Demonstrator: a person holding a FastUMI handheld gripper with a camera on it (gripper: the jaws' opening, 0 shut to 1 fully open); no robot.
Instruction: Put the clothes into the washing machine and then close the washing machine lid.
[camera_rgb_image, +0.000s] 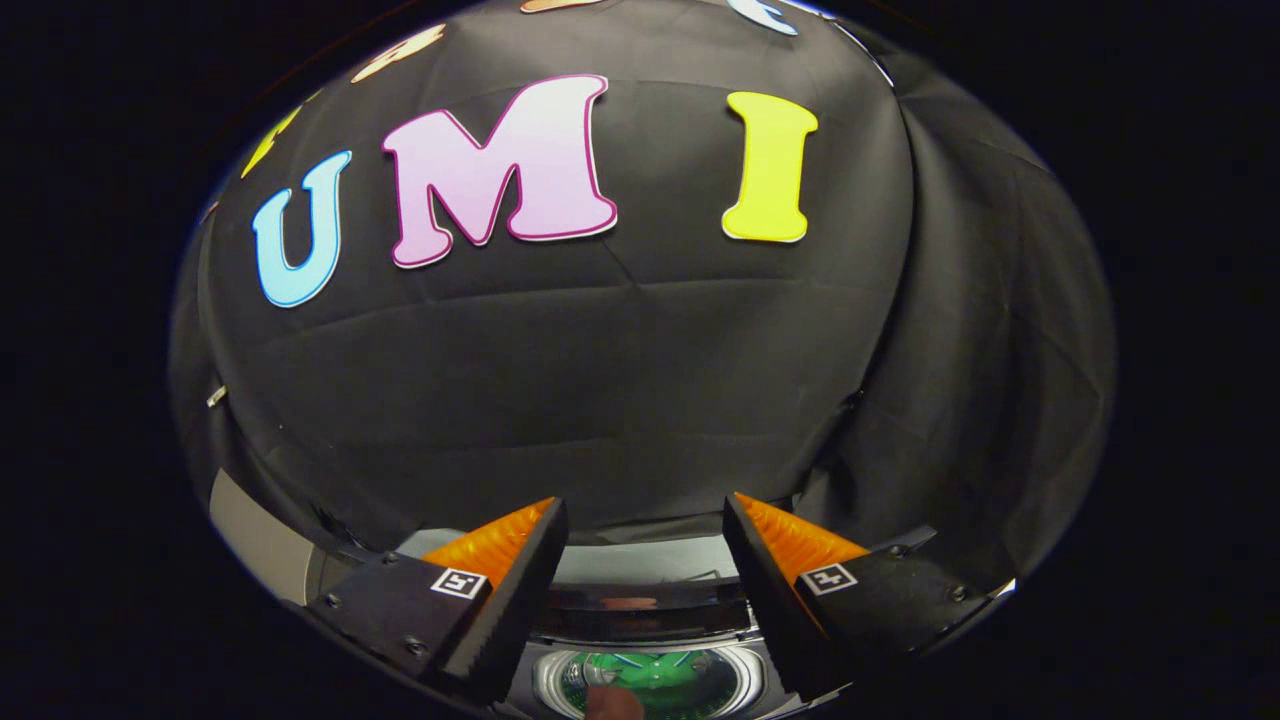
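While the tool (645, 560) is hanging with its fingers spread wide and gripping nothing, the washing machine (650, 610) is sitting below and between them, its round drum (655, 682) open with something green, probably the clothes, lying inside. Its lid is looking not yet shut; aiming so high, the tool is risking missing it or snagging fabric

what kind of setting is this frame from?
Likely a staged recording booth, not a home: black cloth wall behind, a small top-loading washing machine with its drum open below, and the open tool hovering above it.
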